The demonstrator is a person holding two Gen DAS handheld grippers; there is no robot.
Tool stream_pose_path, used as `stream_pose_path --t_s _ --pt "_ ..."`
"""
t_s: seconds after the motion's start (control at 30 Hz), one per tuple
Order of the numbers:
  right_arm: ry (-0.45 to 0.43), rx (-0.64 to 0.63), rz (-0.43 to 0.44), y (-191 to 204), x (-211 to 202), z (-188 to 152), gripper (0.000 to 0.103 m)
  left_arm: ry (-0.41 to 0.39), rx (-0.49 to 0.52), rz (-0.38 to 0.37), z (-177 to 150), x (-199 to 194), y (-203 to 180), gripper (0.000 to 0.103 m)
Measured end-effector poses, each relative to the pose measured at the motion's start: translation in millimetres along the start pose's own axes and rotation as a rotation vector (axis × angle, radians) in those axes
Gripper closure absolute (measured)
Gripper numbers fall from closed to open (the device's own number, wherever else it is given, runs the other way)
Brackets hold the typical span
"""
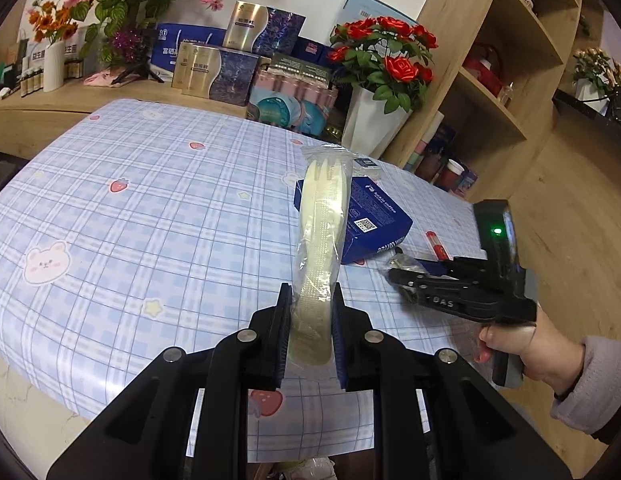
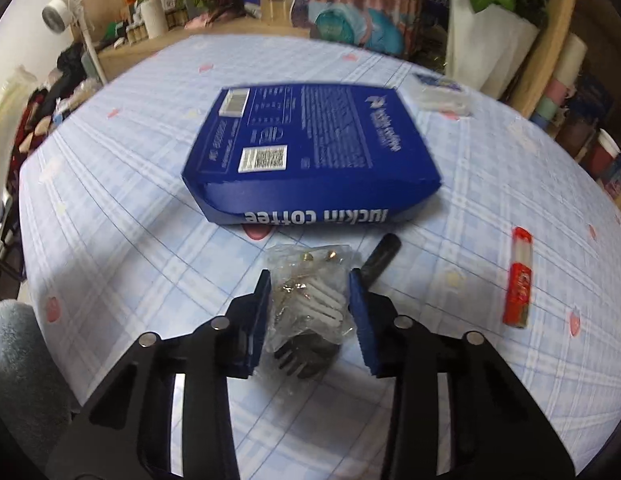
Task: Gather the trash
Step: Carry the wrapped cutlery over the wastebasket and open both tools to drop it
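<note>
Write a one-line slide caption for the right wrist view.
Right gripper closes around a clear bag of cutlery on the checked tablecloth, just before the blue coffee box.

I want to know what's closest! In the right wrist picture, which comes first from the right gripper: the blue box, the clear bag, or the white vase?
1. Clear bag: between the right gripper's pads.
2. Blue box: just beyond, mid-table.
3. White vase: past the table's far edge, upper right.
</note>
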State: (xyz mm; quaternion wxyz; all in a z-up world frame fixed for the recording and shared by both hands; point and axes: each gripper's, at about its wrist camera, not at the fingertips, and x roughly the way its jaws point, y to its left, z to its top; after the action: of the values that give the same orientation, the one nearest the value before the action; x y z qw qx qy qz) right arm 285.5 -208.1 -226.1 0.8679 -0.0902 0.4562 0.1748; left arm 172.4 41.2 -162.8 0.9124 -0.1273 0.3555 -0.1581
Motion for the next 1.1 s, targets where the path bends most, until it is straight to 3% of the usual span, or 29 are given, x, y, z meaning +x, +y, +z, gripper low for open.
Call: stream_pose_path --t_s 0.47,0.73,1.1 --pt "-0.212 0.109 0.025 5.4 -98.8 -35.1 0.066 -0.051 0.059 -0.027 -8.6 -46.9 -36.7 0.085" --pt "-0.271 0.182 0.044 13.0 -146.4 -77.8 0.066 -0.080 0.082 -0.038 -16.9 -83.1 -53.7 0.085" --pt "-0.299 0.171 0.044 36.0 -183.7 -120.5 0.066 -0.115 0.109 -0.055 -34.8 -124.0 -71.8 0.085"
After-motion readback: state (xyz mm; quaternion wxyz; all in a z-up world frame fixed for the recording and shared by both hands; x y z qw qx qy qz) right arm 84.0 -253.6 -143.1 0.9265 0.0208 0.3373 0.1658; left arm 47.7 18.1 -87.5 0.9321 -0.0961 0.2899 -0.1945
